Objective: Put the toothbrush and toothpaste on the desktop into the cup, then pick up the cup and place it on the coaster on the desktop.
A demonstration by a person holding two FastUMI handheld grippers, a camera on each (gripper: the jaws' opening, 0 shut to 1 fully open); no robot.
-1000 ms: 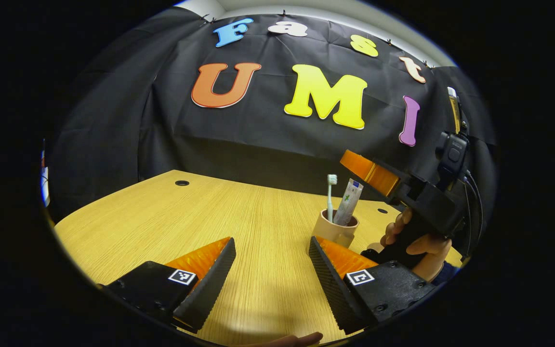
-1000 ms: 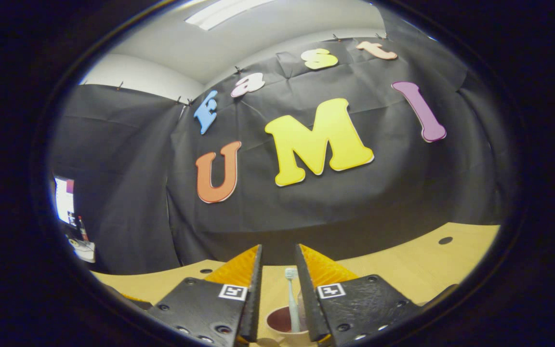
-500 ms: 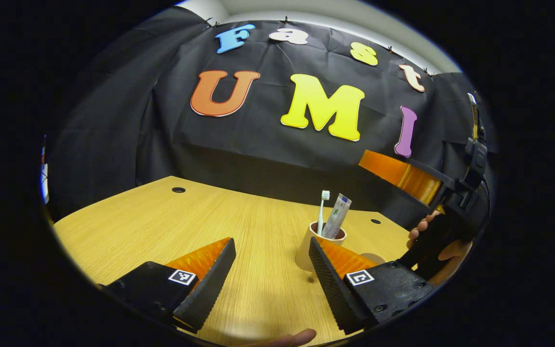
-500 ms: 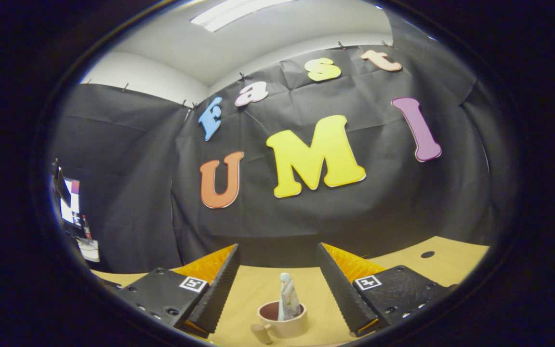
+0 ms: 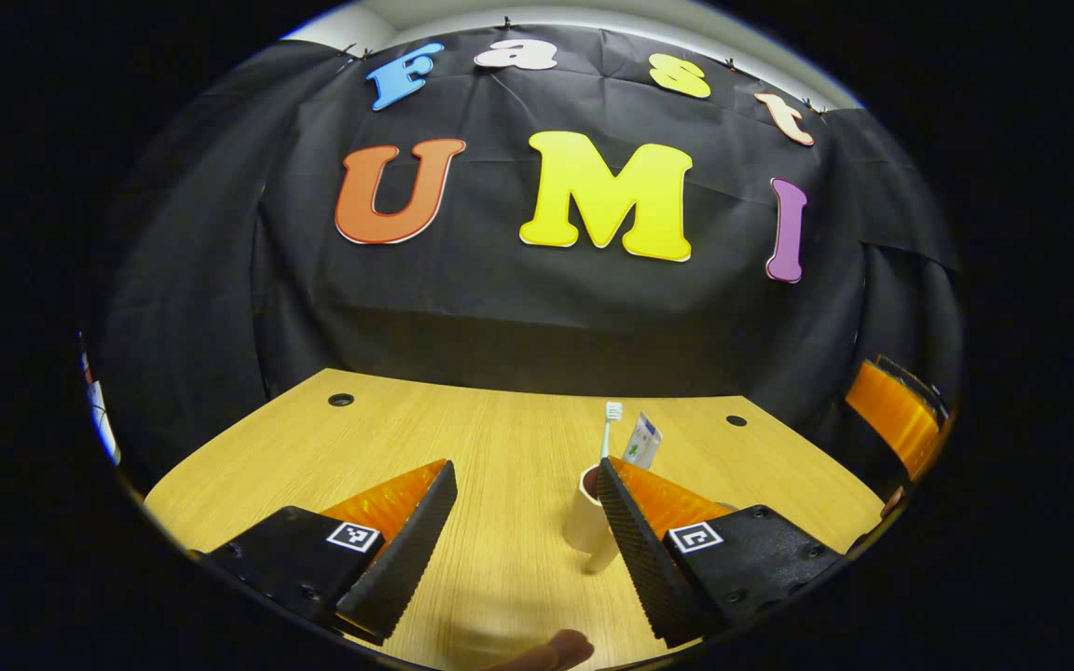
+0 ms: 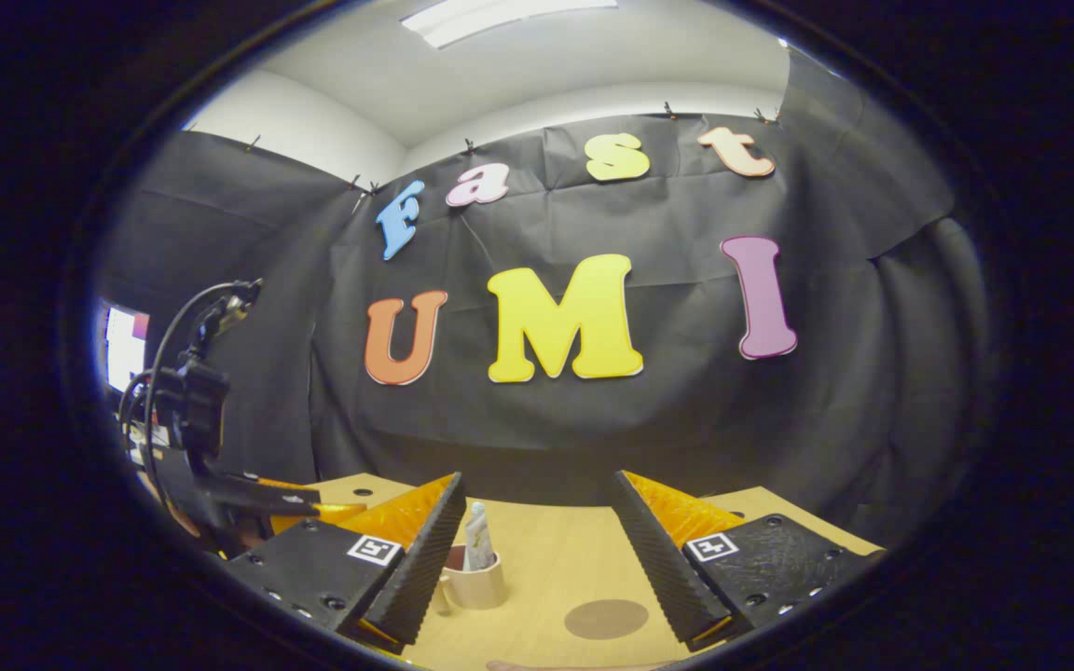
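Cup loaded with toothbrush and toothpaste stands on the desktop; both grippers empty, jaws wide.

Left gripper view: the left gripper [image 5: 526,522] is spread wide; the cup [image 5: 585,511] stands upright at about 1 o'clock off its fingertips, partly behind the right finger, with toothbrush [image 5: 610,427] and toothpaste [image 5: 642,441] sticking up from it. The right gripper [image 5: 891,415] shows at 3 o'clock. Right gripper view: the right gripper [image 6: 540,540] gapes wide over the desktop [image 6: 556,550]; the cup [image 6: 475,582] sits at 10 o'clock of the round brown coaster [image 6: 606,618], apart from it.

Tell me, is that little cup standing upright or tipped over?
Upright. The cup stands on the wooden desk with its mouth facing up, and the toothbrush and toothpaste poke out of its top.
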